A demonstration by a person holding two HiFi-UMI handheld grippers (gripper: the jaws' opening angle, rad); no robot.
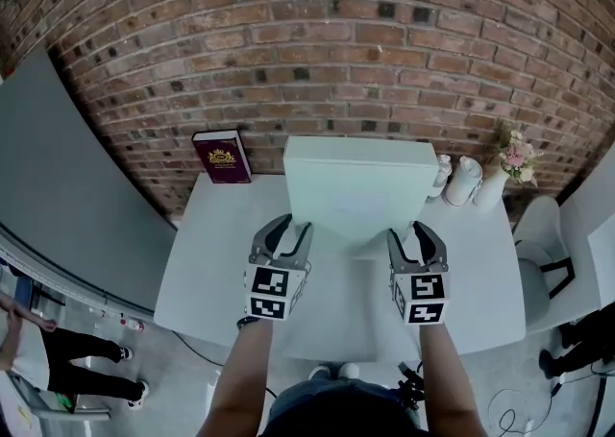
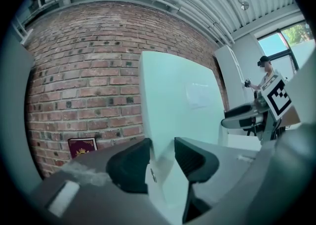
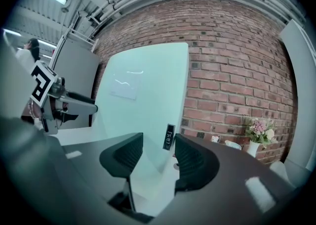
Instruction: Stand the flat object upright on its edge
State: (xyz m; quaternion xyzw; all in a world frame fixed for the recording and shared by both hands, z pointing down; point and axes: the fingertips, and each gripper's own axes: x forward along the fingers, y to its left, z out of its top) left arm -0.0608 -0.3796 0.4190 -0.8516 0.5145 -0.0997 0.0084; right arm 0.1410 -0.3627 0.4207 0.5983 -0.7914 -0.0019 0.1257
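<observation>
Flat panel is up on its edge over the middle of the white table, broad face toward me. My left gripper is clamped on its lower left edge, my right gripper on the lower right.

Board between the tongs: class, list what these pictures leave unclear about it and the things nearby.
1) Board bottom edge: head view, its white merges with the white table, corners behind the left tongs and right tongs; contact unclear.
2) Board's label: right gripper view, print washed out.
3) Book: head view, title too small; left gripper view, lower part behind the gripper body.
</observation>
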